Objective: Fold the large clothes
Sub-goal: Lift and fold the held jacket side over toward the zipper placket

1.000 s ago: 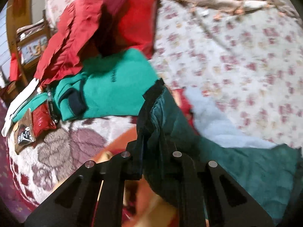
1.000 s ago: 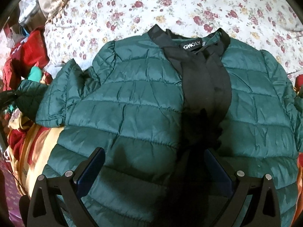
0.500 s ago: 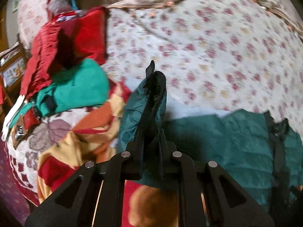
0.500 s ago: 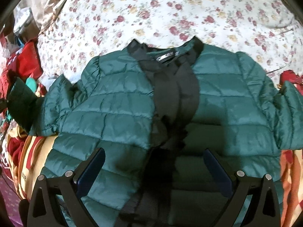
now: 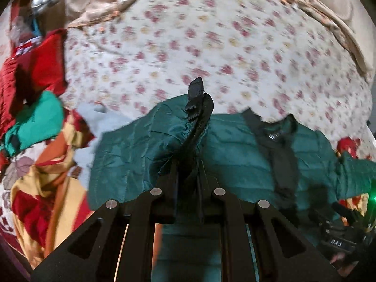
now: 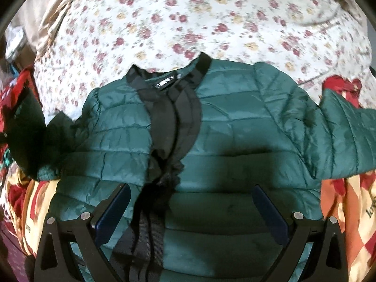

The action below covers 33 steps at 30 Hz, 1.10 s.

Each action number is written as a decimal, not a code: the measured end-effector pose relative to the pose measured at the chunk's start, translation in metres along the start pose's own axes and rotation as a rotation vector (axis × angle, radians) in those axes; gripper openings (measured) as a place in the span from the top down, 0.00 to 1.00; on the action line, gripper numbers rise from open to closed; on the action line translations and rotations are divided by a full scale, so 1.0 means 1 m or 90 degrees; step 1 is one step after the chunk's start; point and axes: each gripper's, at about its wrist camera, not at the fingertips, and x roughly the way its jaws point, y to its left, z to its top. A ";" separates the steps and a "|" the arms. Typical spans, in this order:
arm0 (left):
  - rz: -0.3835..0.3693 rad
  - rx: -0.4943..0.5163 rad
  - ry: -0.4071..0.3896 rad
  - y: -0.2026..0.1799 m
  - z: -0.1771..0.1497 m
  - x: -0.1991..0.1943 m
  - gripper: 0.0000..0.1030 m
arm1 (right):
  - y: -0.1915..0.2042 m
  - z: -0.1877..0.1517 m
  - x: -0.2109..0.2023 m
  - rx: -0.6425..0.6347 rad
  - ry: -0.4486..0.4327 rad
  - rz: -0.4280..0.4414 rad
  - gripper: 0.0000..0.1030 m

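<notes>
A green quilted jacket (image 6: 235,127) lies front-up on a bed's floral sheet (image 6: 211,11), its black placket running down the middle. The left tool (image 5: 188,178) is clenched on a sleeve cuff (image 5: 197,108), lifted over the jacket's body. The right tool (image 6: 190,211) hovers released above the lower front, jaws spread wide.

A dark green quilted jacket (image 6: 235,127) with black trim is lying on a white bedsheet (image 6: 211,18) showing red and yellow flowers.
</notes>
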 end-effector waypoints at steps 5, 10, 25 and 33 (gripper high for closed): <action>-0.012 0.048 0.002 -0.044 -0.008 0.005 0.89 | -0.011 0.001 -0.004 0.001 -0.005 -0.013 0.00; -0.040 0.075 0.017 -0.077 -0.012 0.013 0.89 | -0.026 0.000 -0.005 0.007 -0.012 -0.026 0.00; -0.132 0.145 0.073 -0.172 -0.046 0.043 0.89 | -0.078 0.008 -0.001 0.014 -0.010 -0.090 0.00; -0.155 0.166 0.110 -0.189 -0.067 0.066 0.88 | -0.095 0.004 -0.006 0.044 -0.016 -0.091 0.00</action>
